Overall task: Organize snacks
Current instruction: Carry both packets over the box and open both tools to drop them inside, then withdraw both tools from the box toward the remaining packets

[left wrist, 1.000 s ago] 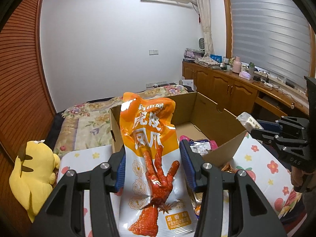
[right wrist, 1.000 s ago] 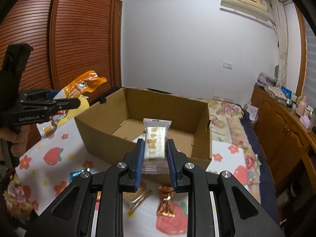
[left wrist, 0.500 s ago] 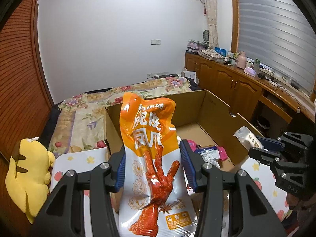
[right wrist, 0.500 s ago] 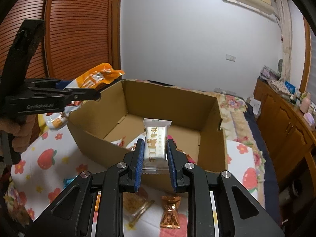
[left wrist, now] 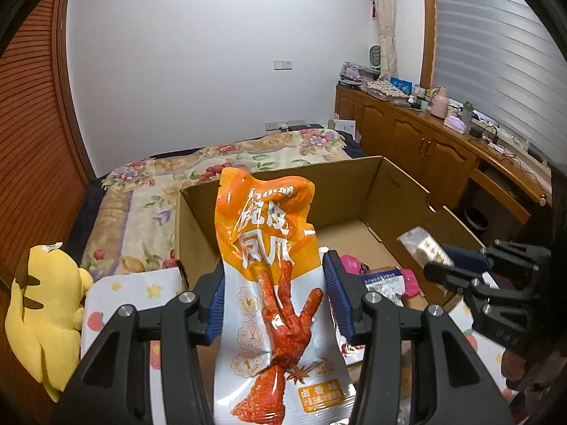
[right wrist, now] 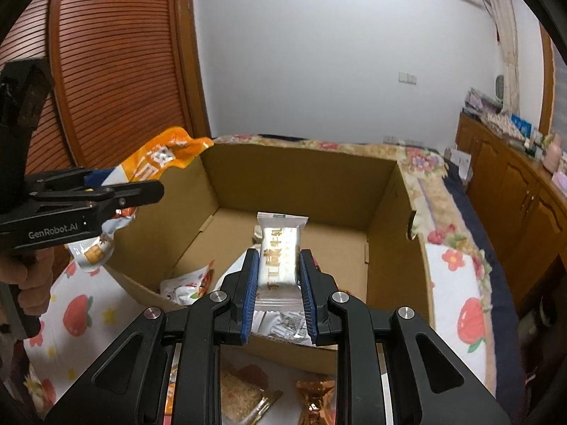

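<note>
My left gripper (left wrist: 273, 276) is shut on a tall orange-and-white chicken-feet snack bag (left wrist: 264, 219), held upright above the near left corner of an open cardboard box (left wrist: 400, 191). In the right wrist view the same bag (right wrist: 166, 152) sticks out of the left gripper (right wrist: 152, 191) over the box's left wall. My right gripper (right wrist: 278, 258) is shut on a small white wrapped bar (right wrist: 280, 244), held over the near rim of the box (right wrist: 294, 177). The left wrist view shows the right gripper (left wrist: 457, 262) and the bar (left wrist: 421, 244) at the box's right side.
Inside the box lie a pink pack (left wrist: 349, 262), a blue-white pack (left wrist: 382, 283) and a white-orange pack (right wrist: 187, 283). A brown bar (right wrist: 241, 393) and a gold candy (right wrist: 315, 396) lie on the strawberry tablecloth (right wrist: 78, 311). A yellow plush (left wrist: 42, 311) sits left; bed (left wrist: 212, 163) behind.
Both grippers have moved forward and slightly down toward the box with their snacks still held. The box now fills more of each view, and the white bar hangs over its inside.
</note>
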`<state>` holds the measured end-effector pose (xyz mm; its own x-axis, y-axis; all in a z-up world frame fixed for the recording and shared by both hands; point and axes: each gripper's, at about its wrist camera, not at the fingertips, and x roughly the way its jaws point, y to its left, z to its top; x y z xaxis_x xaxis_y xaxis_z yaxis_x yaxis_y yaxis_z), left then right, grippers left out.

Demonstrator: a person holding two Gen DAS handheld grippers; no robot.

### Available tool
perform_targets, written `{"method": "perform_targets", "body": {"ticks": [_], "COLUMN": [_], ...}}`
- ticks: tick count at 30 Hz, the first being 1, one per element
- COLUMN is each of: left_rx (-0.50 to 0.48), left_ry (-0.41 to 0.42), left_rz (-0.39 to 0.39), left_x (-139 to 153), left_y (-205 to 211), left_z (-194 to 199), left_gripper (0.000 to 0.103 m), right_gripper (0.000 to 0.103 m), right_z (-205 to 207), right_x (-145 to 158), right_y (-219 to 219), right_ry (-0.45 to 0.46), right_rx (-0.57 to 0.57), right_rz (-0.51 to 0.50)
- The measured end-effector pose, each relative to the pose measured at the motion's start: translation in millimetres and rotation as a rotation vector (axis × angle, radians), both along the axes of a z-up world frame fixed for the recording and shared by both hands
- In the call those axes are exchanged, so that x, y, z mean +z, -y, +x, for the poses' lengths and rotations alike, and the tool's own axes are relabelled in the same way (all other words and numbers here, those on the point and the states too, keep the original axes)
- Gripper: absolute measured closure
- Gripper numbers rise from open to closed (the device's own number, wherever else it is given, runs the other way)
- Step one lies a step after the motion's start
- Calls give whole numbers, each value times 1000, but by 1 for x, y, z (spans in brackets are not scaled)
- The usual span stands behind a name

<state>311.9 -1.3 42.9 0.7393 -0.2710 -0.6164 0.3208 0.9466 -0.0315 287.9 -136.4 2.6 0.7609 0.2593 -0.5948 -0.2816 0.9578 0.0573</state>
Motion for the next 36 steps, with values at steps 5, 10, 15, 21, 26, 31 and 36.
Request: {"method": "perform_targets", "body": {"ticks": [5, 10, 15, 21, 26, 31, 36], "left_rx": [2, -5, -16, -39, -24, -22, -25], "left_ry": [-10, 4, 26, 73, 91, 95, 106], "left_rz": [-7, -25, -30, -43, -24, -41, -33], "left_x": [-4, -9, -6, 4, 4, 2, 1], "left_y": [3, 3, 3, 6, 9, 4, 0], "left_z": [5, -1, -11, -27, -31, -38, -51], "left_gripper": [52, 37, 20, 9, 0, 0, 0], "right_gripper": [81, 78, 70, 66, 57, 27, 12], "right_z": [9, 9, 2, -19, -23, -30, -45], "right_x": [-9, -12, -9, -2, 0, 0, 4], "right_y": [2, 5, 3, 4, -2, 2, 12], "right_ry": [-31, -35, -17, 26, 35, 54, 84], "right_rx": [-14, -18, -9, 10, 17, 0, -22], "right_rz": [14, 34, 37, 54, 28, 25, 36]}}
